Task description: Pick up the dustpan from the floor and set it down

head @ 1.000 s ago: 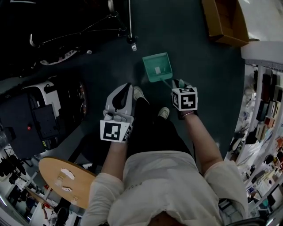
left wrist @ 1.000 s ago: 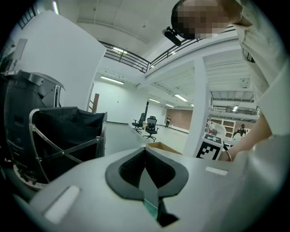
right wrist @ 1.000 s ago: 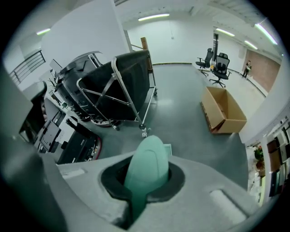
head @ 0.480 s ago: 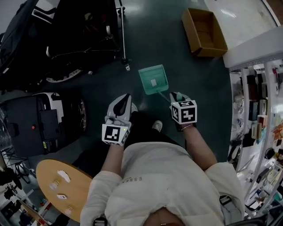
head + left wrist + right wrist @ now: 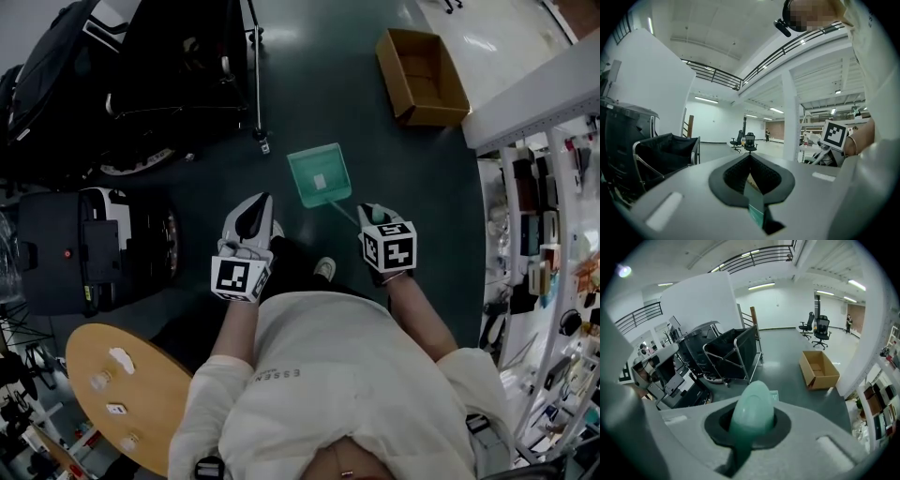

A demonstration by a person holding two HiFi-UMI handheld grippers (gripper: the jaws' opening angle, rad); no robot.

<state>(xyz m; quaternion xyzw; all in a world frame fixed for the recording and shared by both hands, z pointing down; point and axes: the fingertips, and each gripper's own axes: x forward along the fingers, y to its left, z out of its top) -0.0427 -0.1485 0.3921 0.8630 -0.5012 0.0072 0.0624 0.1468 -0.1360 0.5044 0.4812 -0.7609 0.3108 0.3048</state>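
Dustpan held up over the floor, higher than a second ago.
The right hand-held gripper [image 5: 374, 215], tilted steeply down, is closed on the egg-shaped end of the thin handle of the dustpan [image 5: 319, 176]; both arms have risen since the earlier frame. The pan is smooth green plastic, flat and trapezoid, with a small white label, over the dark floor [image 5: 375, 131] near a cardboard box [image 5: 422, 64]. The left hand-held gripper [image 5: 255, 211], held level, is closed and empty.

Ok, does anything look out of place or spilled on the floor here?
Nothing spilled or damaged that I can see. The only stray item is an open cardboard box sitting alone on the floor. The green dustpan is held by its handle in the right gripper.
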